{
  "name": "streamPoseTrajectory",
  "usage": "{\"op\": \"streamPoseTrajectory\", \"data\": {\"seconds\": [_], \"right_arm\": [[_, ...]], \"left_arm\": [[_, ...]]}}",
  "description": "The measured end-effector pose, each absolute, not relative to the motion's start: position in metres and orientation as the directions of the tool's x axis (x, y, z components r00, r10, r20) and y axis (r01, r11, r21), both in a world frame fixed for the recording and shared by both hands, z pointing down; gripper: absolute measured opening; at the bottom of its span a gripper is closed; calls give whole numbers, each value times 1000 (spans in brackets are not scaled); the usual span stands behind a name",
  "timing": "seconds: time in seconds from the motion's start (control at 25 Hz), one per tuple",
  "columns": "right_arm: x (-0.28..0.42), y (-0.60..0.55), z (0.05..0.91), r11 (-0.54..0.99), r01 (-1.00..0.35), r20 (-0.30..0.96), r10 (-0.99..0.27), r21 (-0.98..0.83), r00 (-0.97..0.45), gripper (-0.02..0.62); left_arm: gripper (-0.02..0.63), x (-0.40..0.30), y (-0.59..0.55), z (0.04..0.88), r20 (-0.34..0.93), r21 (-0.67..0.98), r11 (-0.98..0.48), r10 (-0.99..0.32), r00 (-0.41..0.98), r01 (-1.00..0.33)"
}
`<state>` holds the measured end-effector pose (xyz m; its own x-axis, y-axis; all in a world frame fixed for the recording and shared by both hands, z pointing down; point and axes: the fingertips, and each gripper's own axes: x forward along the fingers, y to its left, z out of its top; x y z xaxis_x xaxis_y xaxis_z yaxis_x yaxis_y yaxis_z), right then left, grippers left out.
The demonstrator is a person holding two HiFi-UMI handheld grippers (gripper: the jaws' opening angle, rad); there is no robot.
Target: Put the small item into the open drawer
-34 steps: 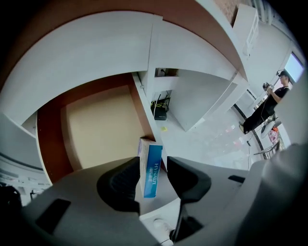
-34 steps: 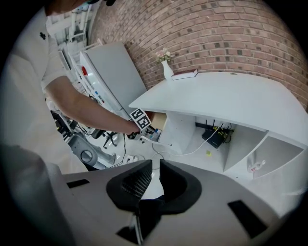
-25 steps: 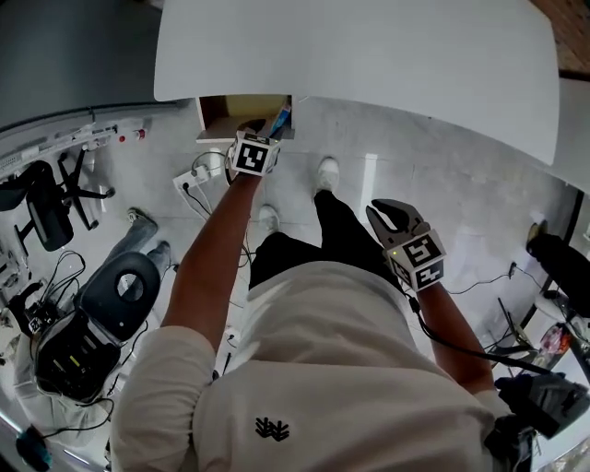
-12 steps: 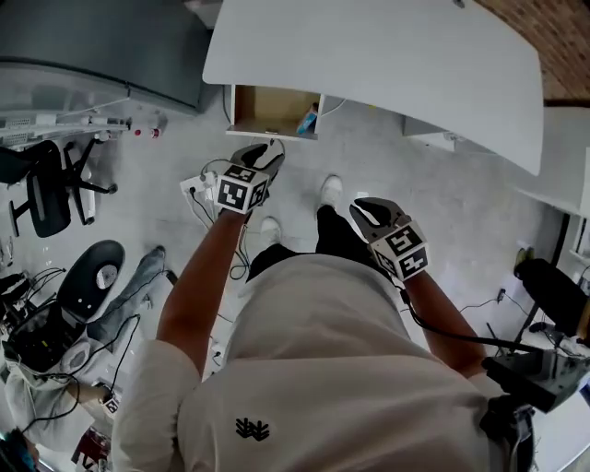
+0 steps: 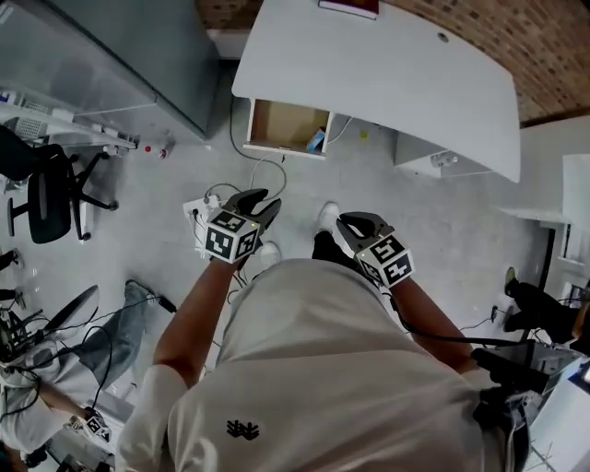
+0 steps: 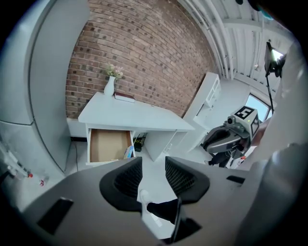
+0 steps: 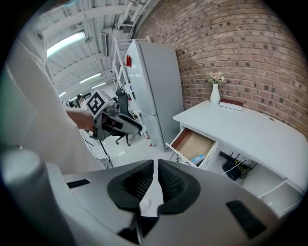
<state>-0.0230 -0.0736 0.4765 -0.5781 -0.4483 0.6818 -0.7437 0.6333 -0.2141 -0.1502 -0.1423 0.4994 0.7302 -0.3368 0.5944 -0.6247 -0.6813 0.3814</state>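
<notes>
The open drawer (image 5: 279,123) hangs under the white desk (image 5: 387,74), its brown bottom showing. A small blue item (image 5: 316,141) leans in the drawer's right corner, also visible in the left gripper view (image 6: 129,152) and the right gripper view (image 7: 198,158). My left gripper (image 5: 263,203) is well back from the drawer, over the floor; its jaws (image 6: 153,164) are closing with nothing between them. My right gripper (image 5: 347,222) hovers beside it near the person's body. Its jaws (image 7: 155,169) stand almost together and hold nothing.
A tall grey cabinet (image 5: 120,55) stands left of the desk. On the desk are a white vase (image 6: 109,86) and a book (image 5: 348,7). A power strip with cables (image 5: 205,205) lies on the floor by the person's shoes (image 5: 328,217). An office chair (image 5: 51,189) is at left.
The left gripper has pulled back from the drawer toward the person's body, leaving the blue item inside. The person has stepped away from the desk, and both grippers now sit side by side.
</notes>
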Motion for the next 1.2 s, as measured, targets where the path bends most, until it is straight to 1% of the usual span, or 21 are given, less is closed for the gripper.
{"op": "streamPoseTrajectory", "data": {"seconds": [0.16, 0.32, 0.68, 1.2], "right_arm": [[-45, -45, 469, 614, -765, 676, -481, -195, -558, 49], [-72, -28, 468, 597, -782, 669, -508, -179, -542, 46], [-121, 28, 457, 597, -784, 668, -515, -171, -538, 41], [-150, 74, 456, 609, -779, 664, -521, -150, -535, 38]], "left_arm": [[85, -170, -95, 479, 565, 406, -720, -287, 774, -563], [48, -194, -71, 473, 551, 410, -743, -260, 793, -529], [34, -242, -21, 459, 535, 412, -749, -261, 803, -518], [34, -274, 20, 451, 491, 444, -723, -298, 819, -529]]}}
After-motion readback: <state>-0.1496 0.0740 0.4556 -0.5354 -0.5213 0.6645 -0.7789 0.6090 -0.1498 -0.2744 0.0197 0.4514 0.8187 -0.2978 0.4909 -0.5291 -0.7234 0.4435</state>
